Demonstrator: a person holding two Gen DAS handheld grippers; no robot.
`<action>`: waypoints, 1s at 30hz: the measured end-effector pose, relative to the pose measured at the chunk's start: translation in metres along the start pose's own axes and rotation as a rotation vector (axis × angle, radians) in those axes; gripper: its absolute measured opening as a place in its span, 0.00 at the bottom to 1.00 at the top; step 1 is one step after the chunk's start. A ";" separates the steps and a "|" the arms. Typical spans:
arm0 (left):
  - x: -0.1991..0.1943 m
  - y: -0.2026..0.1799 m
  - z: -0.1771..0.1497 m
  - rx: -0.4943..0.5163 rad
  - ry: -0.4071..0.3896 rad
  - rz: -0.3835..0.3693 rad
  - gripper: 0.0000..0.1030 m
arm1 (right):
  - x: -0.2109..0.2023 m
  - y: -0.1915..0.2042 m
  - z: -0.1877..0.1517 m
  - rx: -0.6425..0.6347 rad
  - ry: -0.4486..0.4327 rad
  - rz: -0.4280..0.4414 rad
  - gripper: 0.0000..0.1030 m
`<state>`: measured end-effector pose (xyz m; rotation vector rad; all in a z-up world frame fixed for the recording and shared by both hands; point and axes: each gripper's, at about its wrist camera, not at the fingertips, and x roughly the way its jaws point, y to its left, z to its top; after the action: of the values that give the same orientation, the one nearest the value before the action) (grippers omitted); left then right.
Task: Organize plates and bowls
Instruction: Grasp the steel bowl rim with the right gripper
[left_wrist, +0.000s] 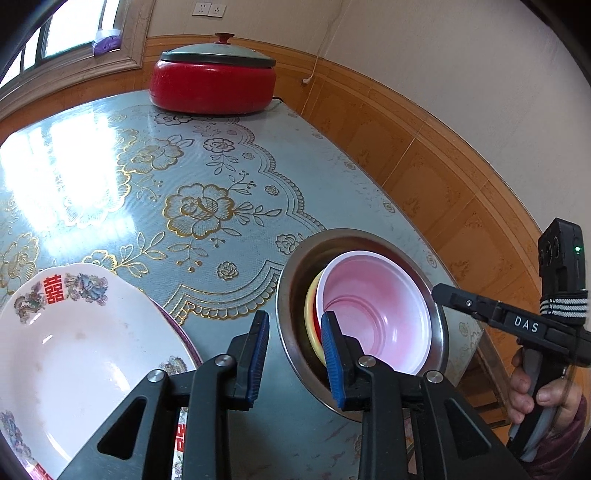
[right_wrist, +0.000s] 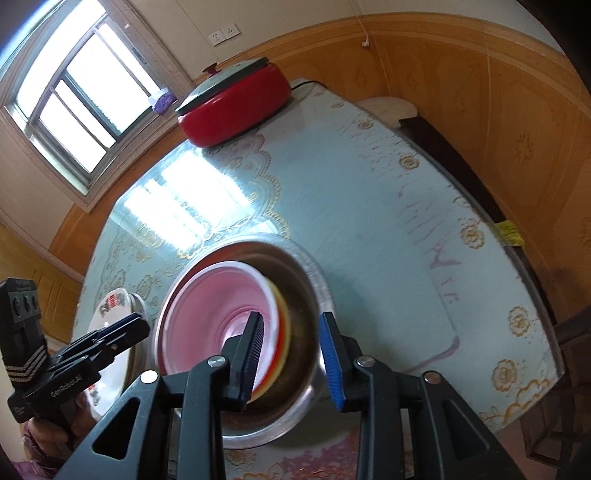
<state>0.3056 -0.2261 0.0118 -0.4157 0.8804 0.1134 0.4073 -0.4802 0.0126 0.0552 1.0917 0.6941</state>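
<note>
- I see a steel bowl (left_wrist: 291, 332) standing on the table, near its right edge.
- A pink bowl (left_wrist: 380, 314) is nested inside it, tilted, over a yellow bowl (left_wrist: 310, 321) and something red beneath.
- Left of them lies a white plate (left_wrist: 74, 354) with floral decoration and a red character, stacked on another plate.

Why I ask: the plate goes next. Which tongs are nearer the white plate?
Left. The left tongs sit beside the white plate, between it and the steel bowl; the right tongs are at the bowl's far side.
</note>
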 end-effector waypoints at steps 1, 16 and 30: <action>0.000 0.001 -0.001 0.002 0.002 -0.001 0.28 | 0.000 -0.004 -0.001 0.010 -0.001 -0.015 0.30; 0.009 -0.007 -0.012 0.009 0.030 -0.005 0.28 | 0.023 -0.009 -0.006 -0.007 0.010 -0.059 0.10; 0.015 -0.019 -0.020 0.026 0.048 0.006 0.26 | 0.028 -0.022 0.009 0.025 0.003 -0.025 0.12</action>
<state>0.3060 -0.2522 -0.0054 -0.3927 0.9297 0.0972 0.4336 -0.4799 -0.0138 0.0618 1.1027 0.6587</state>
